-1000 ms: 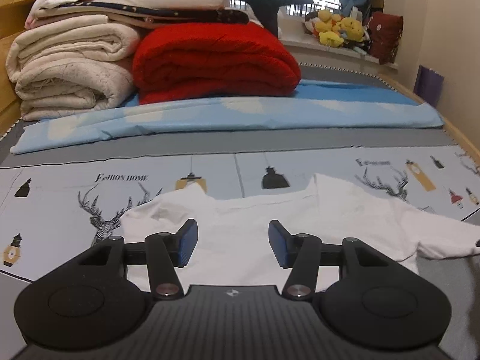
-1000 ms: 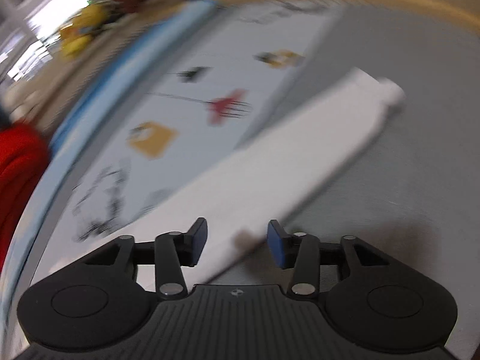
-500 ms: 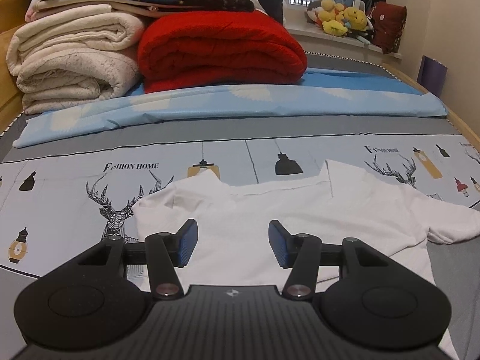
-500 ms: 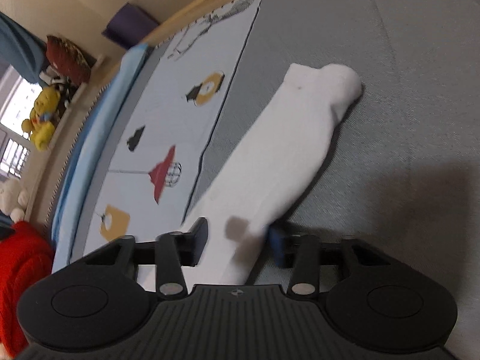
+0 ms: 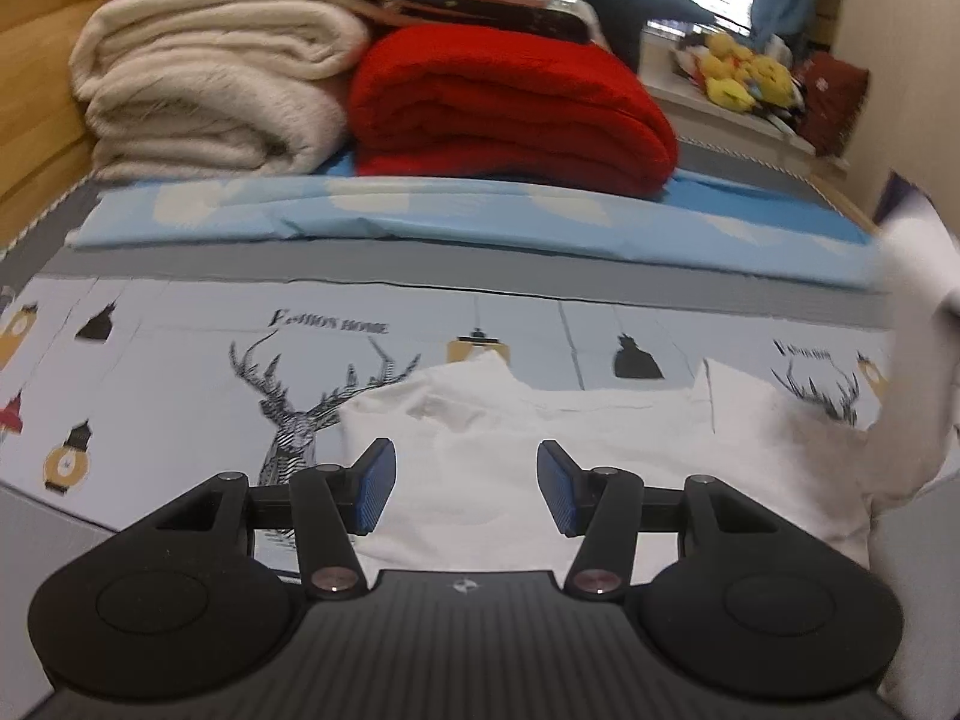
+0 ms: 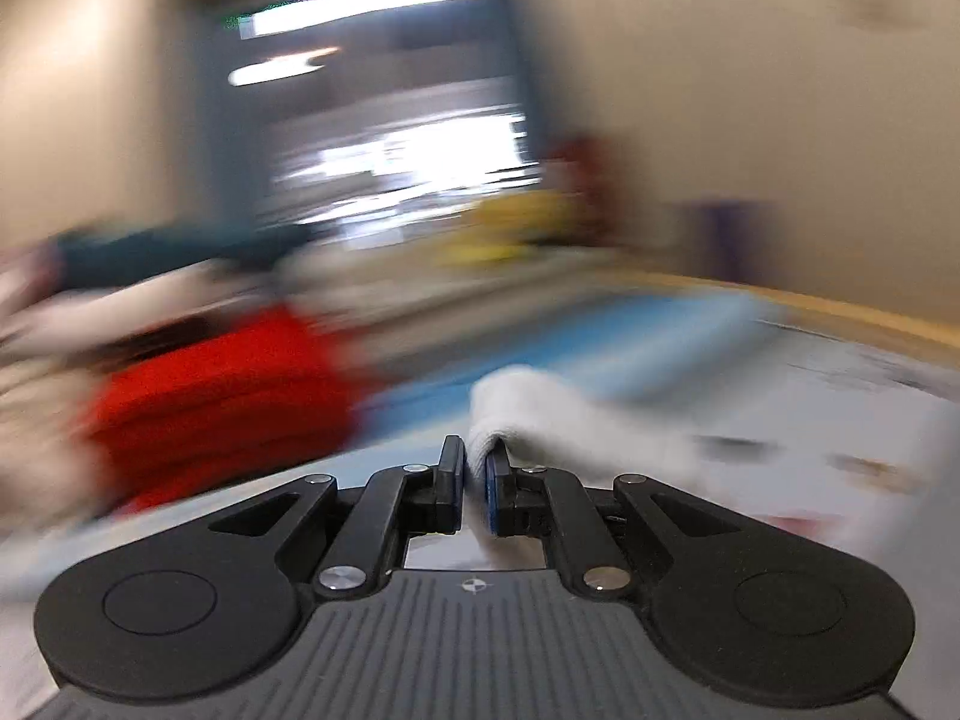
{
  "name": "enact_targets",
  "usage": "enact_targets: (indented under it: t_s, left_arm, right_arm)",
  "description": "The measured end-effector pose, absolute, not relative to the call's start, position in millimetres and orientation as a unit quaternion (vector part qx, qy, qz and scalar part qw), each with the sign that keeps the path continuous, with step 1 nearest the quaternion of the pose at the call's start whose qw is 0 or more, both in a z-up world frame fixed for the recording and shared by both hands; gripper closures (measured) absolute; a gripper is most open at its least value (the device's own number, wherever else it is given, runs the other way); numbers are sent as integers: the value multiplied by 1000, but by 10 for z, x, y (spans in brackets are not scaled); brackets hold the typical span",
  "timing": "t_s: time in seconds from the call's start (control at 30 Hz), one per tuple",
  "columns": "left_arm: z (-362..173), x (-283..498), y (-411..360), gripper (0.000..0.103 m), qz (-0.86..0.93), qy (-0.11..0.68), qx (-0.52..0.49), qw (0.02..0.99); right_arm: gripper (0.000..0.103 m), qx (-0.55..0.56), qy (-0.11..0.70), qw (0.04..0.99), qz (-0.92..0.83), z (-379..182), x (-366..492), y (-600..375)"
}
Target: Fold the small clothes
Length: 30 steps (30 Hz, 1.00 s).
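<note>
Bed (image 5: 180,372) is carrying the shirt (image 5: 480,456), still unfolded; right gripper (image 6: 474,474) is clamping its sleeve (image 6: 540,414), left gripper (image 5: 462,480) is hovering released.

The right gripper (image 6: 474,471) is now clamped on the white sleeve (image 6: 540,414); half a second ago its fingers stood apart on either side of that sleeve as it lay flat on the grey sheet. The sleeve is now lifted off the bed, its rolled end sticking up past the fingertips, and the right wrist view has swung from looking down at the bedding to looking level across the room, heavily blurred. From the left wrist view, the sleeve (image 5: 912,324) now rises as a blurred white strip at the shirt's right side, where it lay flat before. The left gripper (image 5: 462,483) has shifted left over the white shirt (image 5: 480,456), so the deer print (image 5: 300,396) sits nearer the middle.
</note>
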State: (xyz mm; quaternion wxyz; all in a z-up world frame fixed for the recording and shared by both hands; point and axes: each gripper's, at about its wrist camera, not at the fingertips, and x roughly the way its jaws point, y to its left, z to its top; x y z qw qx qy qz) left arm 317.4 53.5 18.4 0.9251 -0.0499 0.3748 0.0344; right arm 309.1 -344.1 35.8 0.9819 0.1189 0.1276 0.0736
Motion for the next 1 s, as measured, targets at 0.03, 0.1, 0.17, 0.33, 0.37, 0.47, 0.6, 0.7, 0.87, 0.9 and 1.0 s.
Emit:
enact_targets:
  t_s: [0.03, 0.1, 0.17, 0.33, 0.37, 0.47, 0.6, 0.7, 0.87, 0.9, 1.0]
  left_arm:
    - [190, 3188, 603, 45, 39, 377, -61, 923]
    - [199, 3210, 730, 45, 51, 380, -79, 920]
    - [210, 3226, 849, 45, 62, 381, -94, 918]
    - [236, 3244, 1035, 45, 79, 381, -121, 913]
    - [229, 3245, 1054, 46, 81, 382, -125, 912]
    - [178, 3256, 1128, 48, 76, 391, -153, 904]
    - [62, 3292, 1251, 73, 70, 403, -200, 890]
    - [-76, 3357, 1296, 79, 61, 416, -234, 877]
    - [-518, 3482, 1338, 79, 57, 459, -303, 833]
    - [-610, 3503, 1356, 79, 64, 469, -313, 823]
    - [-824, 3557, 1404, 79, 87, 493, -333, 799]
  right_arm:
    - [92, 124, 174, 964, 159, 322, 3106, -3109]
    - [90, 130, 252, 927, 247, 189, 3086, -2628]
    - [84, 114, 311, 904, 269, 91, 3020, -2307]
    - [69, 176, 371, 890, 198, 159, 2951, -2237]
    - [67, 190, 368, 891, 187, 181, 2929, -2271]
    - [64, 198, 345, 906, 147, 144, 2859, -2412]
    - [63, 200, 348, 912, 84, -126, 2960, -2600]
    - [63, 222, 363, 904, 45, -239, 3073, -2826]
    - [63, 249, 370, 895, -8, -386, 3184, -3122]
    - [63, 261, 378, 888, -14, -422, 3207, -3193]
    - [63, 277, 399, 873, -28, -514, 3274, -3339]
